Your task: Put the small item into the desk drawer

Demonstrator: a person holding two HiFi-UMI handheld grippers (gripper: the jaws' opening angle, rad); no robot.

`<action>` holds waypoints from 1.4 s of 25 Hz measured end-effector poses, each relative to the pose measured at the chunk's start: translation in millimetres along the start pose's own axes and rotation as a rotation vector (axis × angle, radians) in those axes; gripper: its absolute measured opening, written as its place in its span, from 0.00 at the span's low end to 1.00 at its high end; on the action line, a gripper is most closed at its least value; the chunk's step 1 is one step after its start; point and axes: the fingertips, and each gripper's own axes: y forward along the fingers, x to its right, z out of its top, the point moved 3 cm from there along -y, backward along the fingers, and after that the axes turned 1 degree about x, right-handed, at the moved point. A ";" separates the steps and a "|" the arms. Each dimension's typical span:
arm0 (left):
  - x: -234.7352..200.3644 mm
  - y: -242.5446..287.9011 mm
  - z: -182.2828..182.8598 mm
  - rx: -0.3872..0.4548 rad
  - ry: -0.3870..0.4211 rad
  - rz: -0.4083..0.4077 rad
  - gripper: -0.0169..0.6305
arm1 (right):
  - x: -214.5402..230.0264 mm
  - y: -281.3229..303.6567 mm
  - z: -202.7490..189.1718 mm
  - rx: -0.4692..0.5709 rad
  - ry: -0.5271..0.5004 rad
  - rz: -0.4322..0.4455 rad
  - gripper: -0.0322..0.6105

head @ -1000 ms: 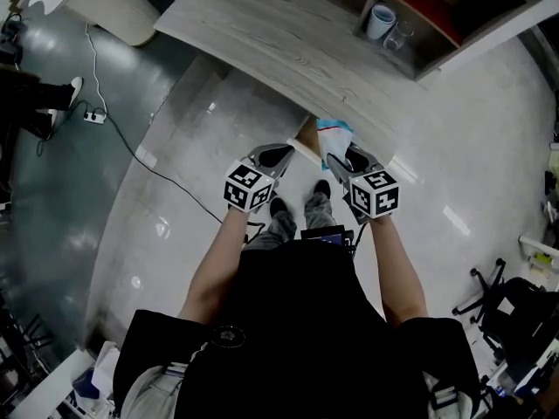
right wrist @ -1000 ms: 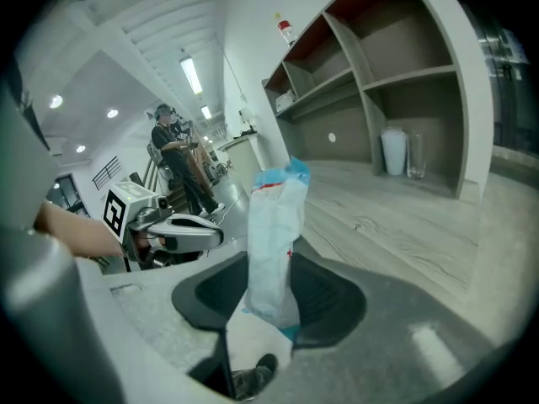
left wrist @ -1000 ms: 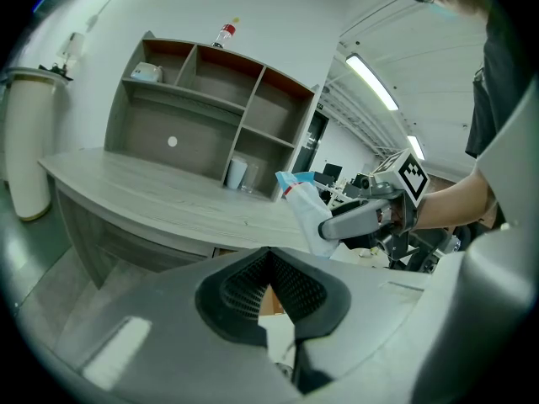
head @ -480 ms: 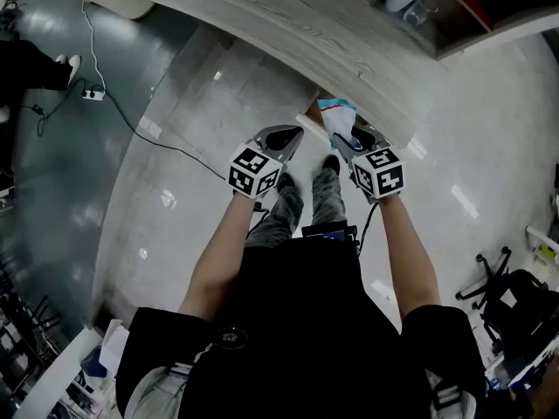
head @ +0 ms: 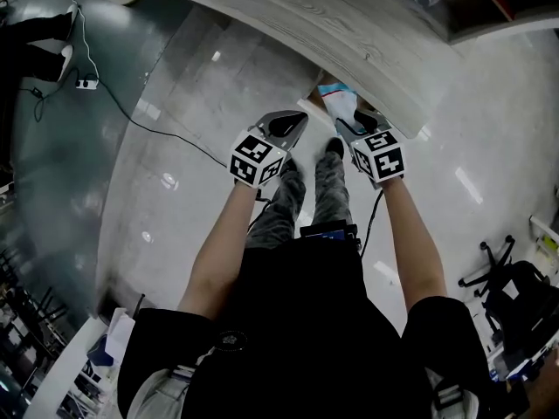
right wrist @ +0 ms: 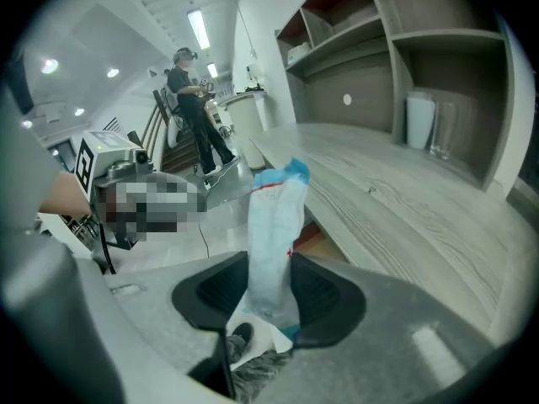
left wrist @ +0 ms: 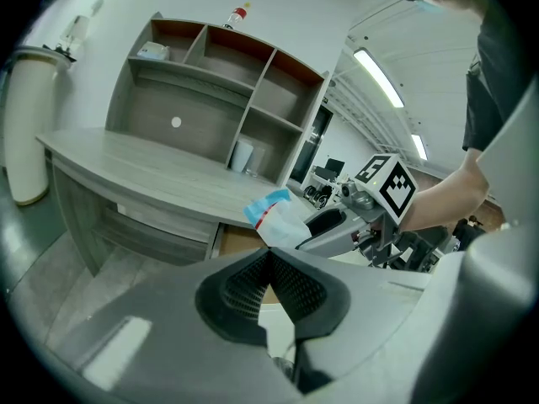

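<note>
At the front edge of the curved wooden desk (head: 349, 33), the right gripper (right wrist: 271, 297) is clamped on the lower end of a small white packet (right wrist: 274, 234) with a light-blue top and a thin red line. The packet stands upright between the dark jaw pads, in the air and close to the mouth of the open desk drawer (left wrist: 240, 241), whose brown inside shows under the desktop. Off to its left, the left gripper (left wrist: 271, 280) has its jaws pressed together with nothing between them, pointing toward the same drawer. On the desk, a shelf unit (left wrist: 219, 91) holds a white cup (right wrist: 418, 120) and a clear glass (right wrist: 440, 124) side by side
</note>
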 end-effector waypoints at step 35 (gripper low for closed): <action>-20.9 43.3 -50.9 -0.043 -0.007 -0.001 0.03 | 29.1 76.8 -56.4 -0.222 -0.137 -0.048 0.30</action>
